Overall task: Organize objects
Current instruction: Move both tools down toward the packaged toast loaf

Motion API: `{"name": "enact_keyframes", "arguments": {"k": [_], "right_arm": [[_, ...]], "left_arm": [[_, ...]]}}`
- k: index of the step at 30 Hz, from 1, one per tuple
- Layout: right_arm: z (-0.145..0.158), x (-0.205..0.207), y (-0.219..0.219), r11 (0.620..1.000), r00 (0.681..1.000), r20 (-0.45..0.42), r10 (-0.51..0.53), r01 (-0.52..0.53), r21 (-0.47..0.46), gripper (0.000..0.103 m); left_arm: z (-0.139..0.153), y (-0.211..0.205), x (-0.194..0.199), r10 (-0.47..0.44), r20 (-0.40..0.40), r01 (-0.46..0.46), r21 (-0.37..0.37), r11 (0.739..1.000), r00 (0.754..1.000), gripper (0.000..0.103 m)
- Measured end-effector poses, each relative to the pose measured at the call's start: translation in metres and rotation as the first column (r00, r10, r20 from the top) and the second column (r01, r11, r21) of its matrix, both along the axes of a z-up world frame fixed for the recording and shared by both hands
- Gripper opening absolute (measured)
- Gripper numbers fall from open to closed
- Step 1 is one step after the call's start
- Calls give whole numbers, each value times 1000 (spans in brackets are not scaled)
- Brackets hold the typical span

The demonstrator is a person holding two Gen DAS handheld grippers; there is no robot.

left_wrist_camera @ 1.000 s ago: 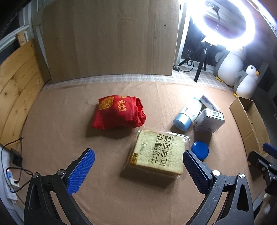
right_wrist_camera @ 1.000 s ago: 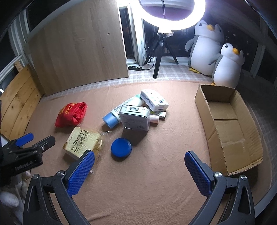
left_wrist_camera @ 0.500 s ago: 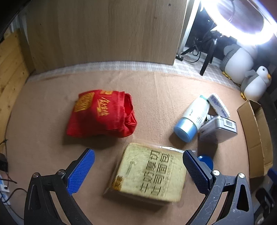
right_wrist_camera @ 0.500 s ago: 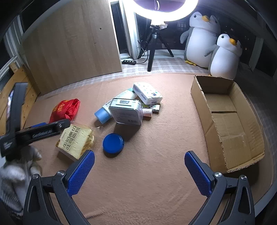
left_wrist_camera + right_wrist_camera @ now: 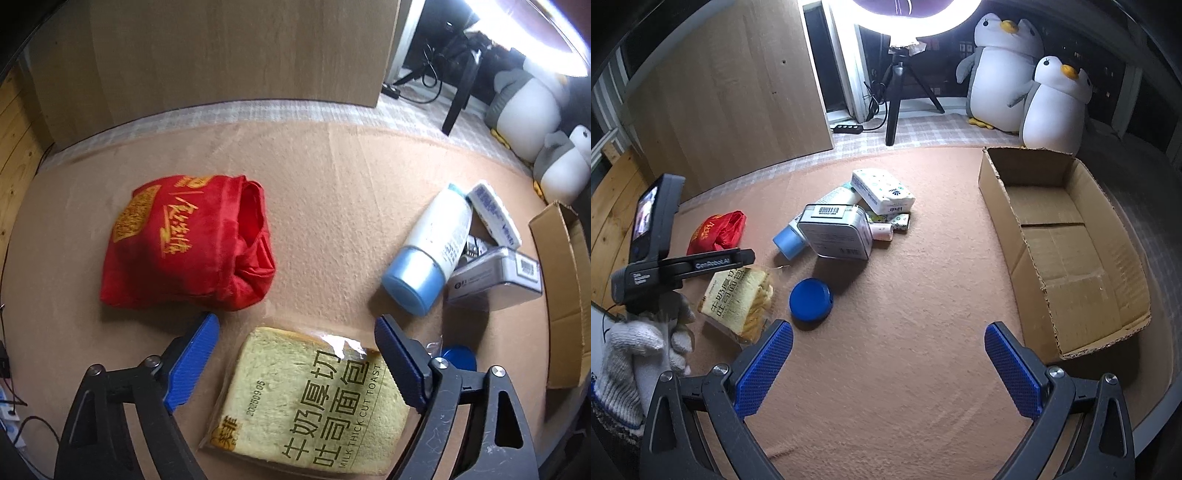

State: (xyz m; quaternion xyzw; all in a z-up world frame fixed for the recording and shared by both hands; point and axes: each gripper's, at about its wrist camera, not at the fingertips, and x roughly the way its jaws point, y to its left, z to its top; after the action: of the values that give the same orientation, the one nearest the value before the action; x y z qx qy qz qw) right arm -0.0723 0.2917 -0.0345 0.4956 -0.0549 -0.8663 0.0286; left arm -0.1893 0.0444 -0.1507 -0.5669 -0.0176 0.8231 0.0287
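A bagged loaf of toast (image 5: 310,402) lies on the tan mat, right between the open fingers of my left gripper (image 5: 297,354); it also shows in the right wrist view (image 5: 737,299). A red cloth bag (image 5: 184,240) lies just beyond it. A white bottle with a blue cap (image 5: 430,251), a metal tin (image 5: 498,278), a tissue pack (image 5: 882,190) and a blue round lid (image 5: 810,299) lie to the right. My right gripper (image 5: 888,363) is open and empty over bare mat. An open cardboard box (image 5: 1067,236) stands at the right.
A wooden board (image 5: 738,92) leans at the back left. A ring light on a tripod (image 5: 897,96) and two plush penguins (image 5: 1030,77) stand behind the mat. Cables and a power strip (image 5: 9,417) lie off the mat's left edge.
My left gripper has moved forward and down until its fingers straddle the toast bag. My right gripper has drifted slightly; the left hand unit now shows larger in its view.
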Motion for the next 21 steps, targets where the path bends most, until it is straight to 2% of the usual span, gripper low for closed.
{"name": "enact_keyframes", "arguments": {"k": [8, 21], "right_arm": [[-2, 1, 1, 1000, 1000, 6, -1, 1, -4, 103], [-9, -2, -9, 998, 999, 39, 34, -32, -54, 103]], "left_arm": [[-8, 2, 12, 0, 8, 0, 45, 999, 1000, 86], [-10, 10, 72, -78, -30, 80, 62, 995, 997, 86]]}}
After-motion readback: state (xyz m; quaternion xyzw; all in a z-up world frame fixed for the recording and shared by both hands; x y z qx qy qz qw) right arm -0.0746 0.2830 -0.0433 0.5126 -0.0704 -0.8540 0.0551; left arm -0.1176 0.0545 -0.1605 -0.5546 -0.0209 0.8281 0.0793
